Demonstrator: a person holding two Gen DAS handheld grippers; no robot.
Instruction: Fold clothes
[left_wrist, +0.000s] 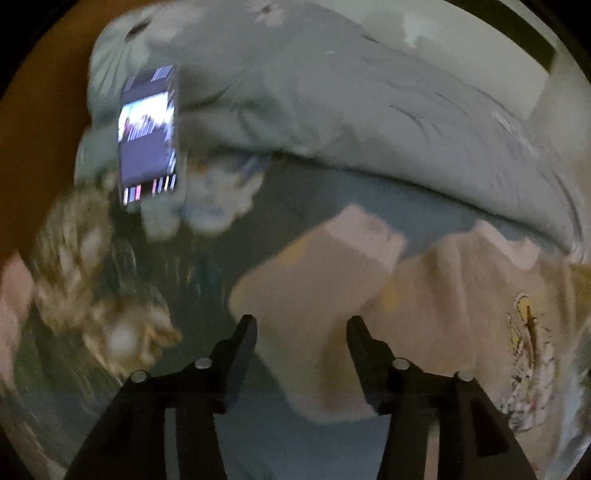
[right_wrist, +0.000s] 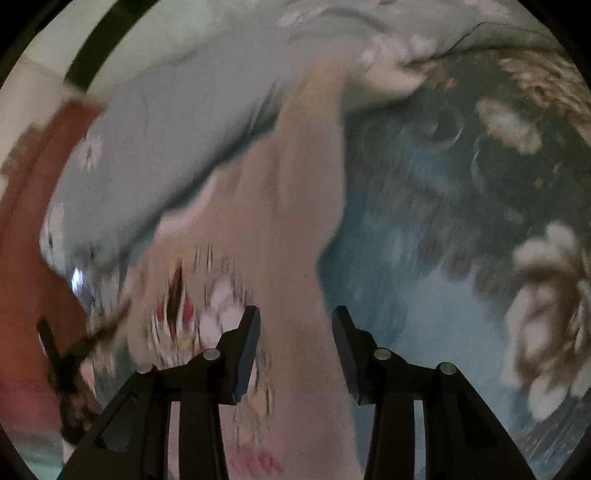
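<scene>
Below both claws a beige sweatshirt (left_wrist: 332, 295) lies spread on a bed's blue floral sheet (right_wrist: 424, 295), its pink cuffs just beside a rumpled pale green duvet (left_wrist: 332, 92). The left claw (left_wrist: 301, 325) stands spread over one sleeve, nothing between its pads. The right claw (right_wrist: 295, 317) is likewise parted, hovering above the sweatshirt's body, pinching nothing. A cartoon print (right_wrist: 207, 306) marks the chest; red lettering beneath it is too blurred to read (motion smear). A lit phone (left_wrist: 147, 129) rests on the duvet, its screen text illegible.
</scene>
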